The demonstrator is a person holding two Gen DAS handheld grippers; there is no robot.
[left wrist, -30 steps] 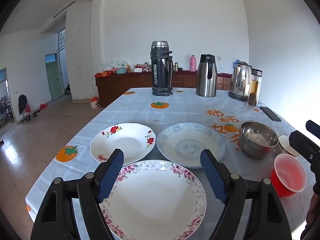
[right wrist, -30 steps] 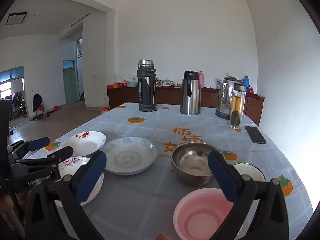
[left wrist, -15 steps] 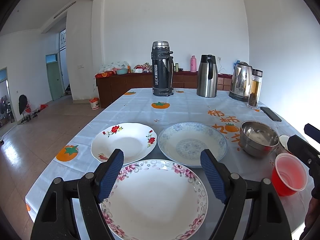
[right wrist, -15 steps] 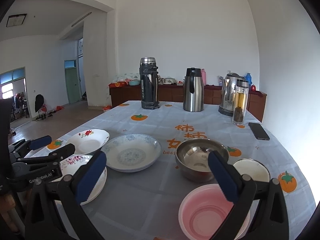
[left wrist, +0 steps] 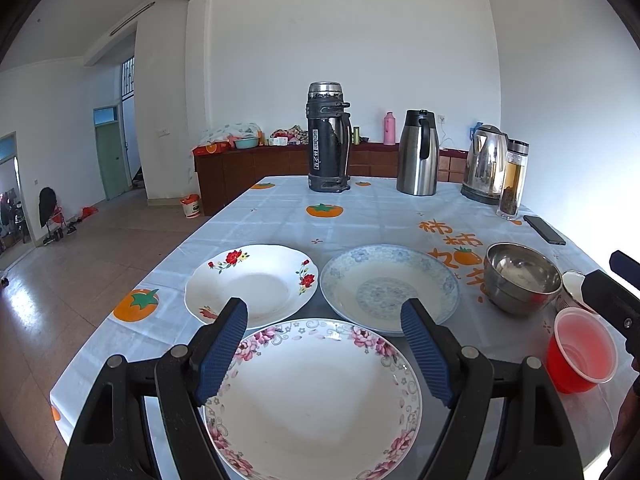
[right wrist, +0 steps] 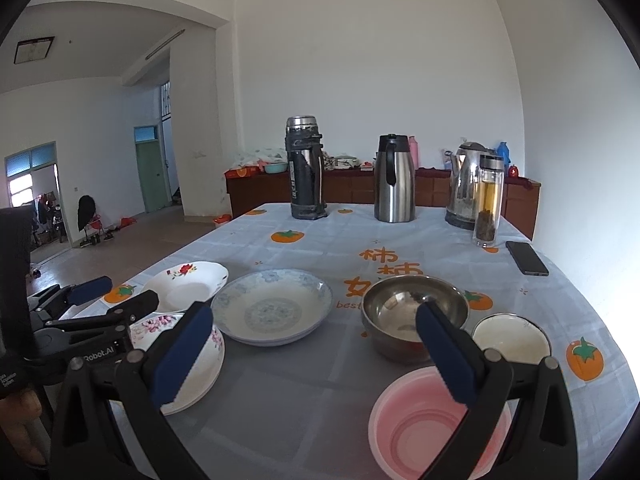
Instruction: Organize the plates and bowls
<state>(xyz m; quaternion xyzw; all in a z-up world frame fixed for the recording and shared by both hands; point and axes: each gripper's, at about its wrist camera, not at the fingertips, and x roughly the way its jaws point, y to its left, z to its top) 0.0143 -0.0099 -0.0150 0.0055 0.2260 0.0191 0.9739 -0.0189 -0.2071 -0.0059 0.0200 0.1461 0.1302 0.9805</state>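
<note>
My left gripper is open, hovering over a pink-flowered plate at the table's near edge. Behind it lie a red-flowered plate and a blue-patterned plate. A steel bowl, a small white bowl and a red plastic bowl sit to the right. My right gripper is open, above the red bowl, with the steel bowl and white bowl just beyond. The left gripper shows at the left of the right wrist view.
At the table's far end stand a black thermos, a steel carafe, a kettle and a glass tea bottle. A phone lies near the right edge. The tablecloth has orange prints.
Both grippers have drifted slightly; the right view has lowered and moved forward a little toward the bowls. Nothing on the table has moved.
</note>
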